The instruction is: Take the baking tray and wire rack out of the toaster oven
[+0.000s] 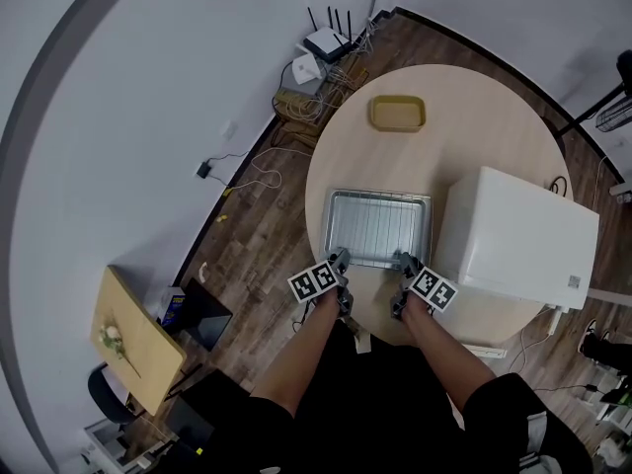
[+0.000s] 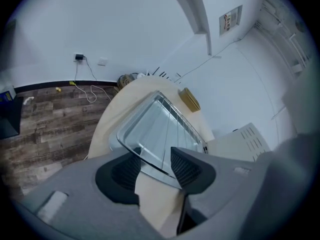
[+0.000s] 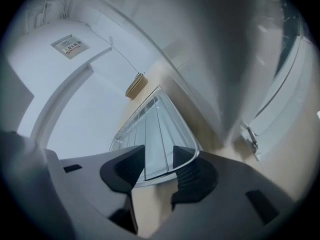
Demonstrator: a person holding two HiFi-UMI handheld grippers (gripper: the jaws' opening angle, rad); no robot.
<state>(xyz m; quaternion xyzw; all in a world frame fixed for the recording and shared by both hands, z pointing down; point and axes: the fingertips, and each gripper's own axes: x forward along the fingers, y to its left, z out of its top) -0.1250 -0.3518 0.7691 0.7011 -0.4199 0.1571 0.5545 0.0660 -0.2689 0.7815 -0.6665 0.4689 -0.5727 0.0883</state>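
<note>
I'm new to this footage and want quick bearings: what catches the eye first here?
A shiny baking tray with a wire rack on it lies on the round table, just left of the white toaster oven. The left gripper and right gripper sit at the tray's near rim, jaws apart with the rim between them. A shallow tan dish rests near the far edge.

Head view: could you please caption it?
Open left gripper and right gripper at near rim of silver metal baking tray beside white toaster oven.
</note>
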